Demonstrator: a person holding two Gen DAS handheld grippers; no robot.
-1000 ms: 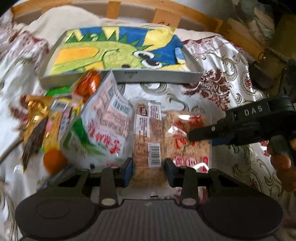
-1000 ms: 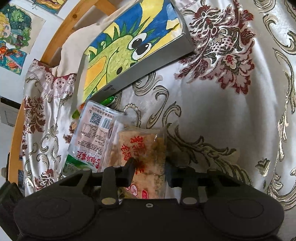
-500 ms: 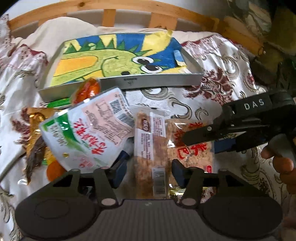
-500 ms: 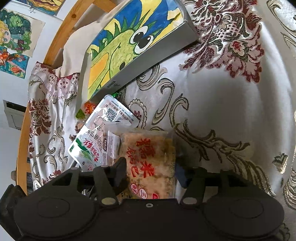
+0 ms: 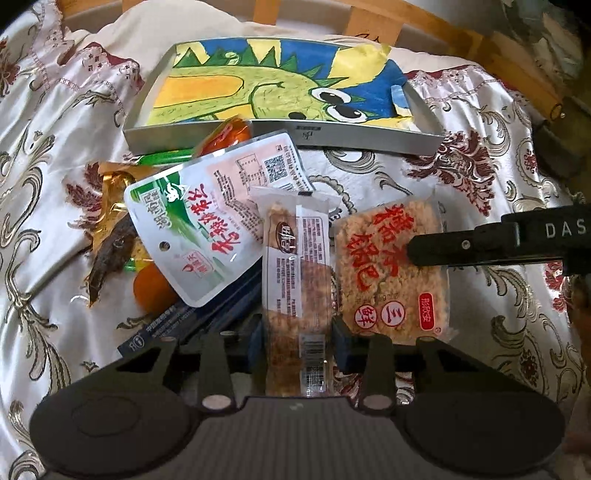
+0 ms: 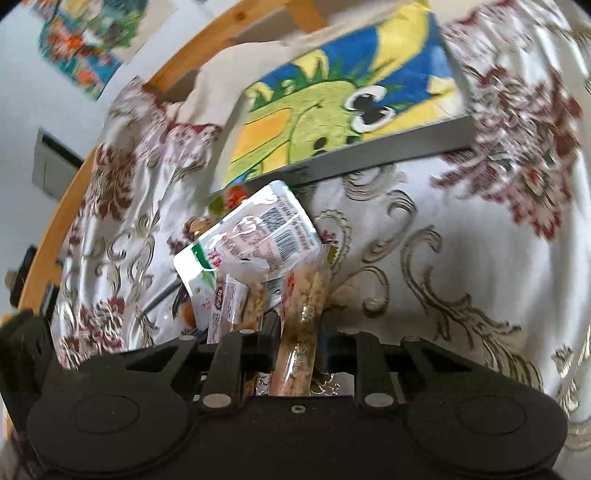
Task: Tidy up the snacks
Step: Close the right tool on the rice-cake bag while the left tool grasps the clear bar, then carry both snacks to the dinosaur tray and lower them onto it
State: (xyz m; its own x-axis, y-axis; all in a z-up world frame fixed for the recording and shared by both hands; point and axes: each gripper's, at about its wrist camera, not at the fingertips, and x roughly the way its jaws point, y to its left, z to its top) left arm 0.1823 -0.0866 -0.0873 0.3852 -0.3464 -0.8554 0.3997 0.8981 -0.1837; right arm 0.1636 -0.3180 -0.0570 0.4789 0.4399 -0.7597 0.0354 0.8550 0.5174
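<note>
A long crispy bar packet (image 5: 297,295) lies lengthwise between the fingers of my left gripper (image 5: 298,341). Its jaws are closing and both pads touch the packet's sides. To its right is a square rice cracker packet (image 5: 391,269) with red characters. My right gripper (image 5: 417,251) reaches over it from the right. In the right wrist view that rice cracker packet (image 6: 301,310) stands edge-on, raised off the cloth, with the right gripper (image 6: 298,332) closing and pinching it. A metal tray (image 5: 295,131) lined with a dinosaur drawing sits behind the snacks.
A green and white pouch (image 5: 195,221) leans on a heap of small snacks at the left, among them a dark dried-fish pack (image 5: 110,254) and orange sweets (image 5: 151,291). A dark blue packet (image 5: 207,314) lies underneath. A patterned satin cloth (image 5: 480,332) covers everything; a wooden rail (image 5: 461,33) runs behind.
Both grippers widened, then narrowed again onto their packets. The right one rolled and rose, turning the rice cracker packet edge-on. The green and white pouch swung flatter to the left.
</note>
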